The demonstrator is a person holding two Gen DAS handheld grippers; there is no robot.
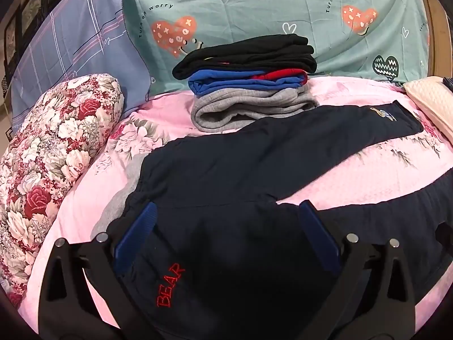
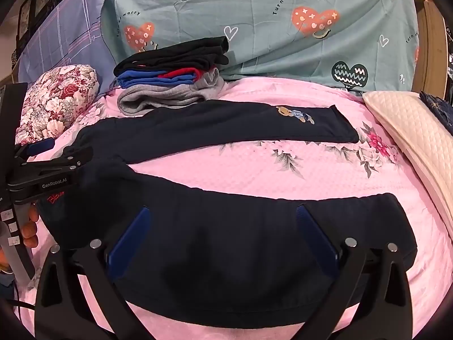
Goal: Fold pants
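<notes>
Pants (image 2: 226, 130) lie spread, legs apart, jaws open.

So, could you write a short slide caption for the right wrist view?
Open right hand-held gripper above one leg of navy pants spread on a pink bed; folded stack behind.

We saw a bed with a pink floral bedsheet (image 2: 283, 167) spread across it. Toward its far side sat a stack of folded clothes (image 1: 246, 85): a grey garment (image 1: 240, 107) at the bottom, a blue one (image 1: 243, 83) above it with a red piece (image 1: 279, 73) tucked in beside, and a black one (image 1: 249, 53) on top. Behind the stack a teal pillowcase (image 1: 254, 5) printed with hearts and the words "Turn off worry" stood upright, next to a blue plaid pillow (image 1: 76, 45). A red-and-white floral bolster (image 1: 51, 147) lay along the left edge, and a cream quilted pillow (image 2: 410, 124) lay at the right.
</notes>
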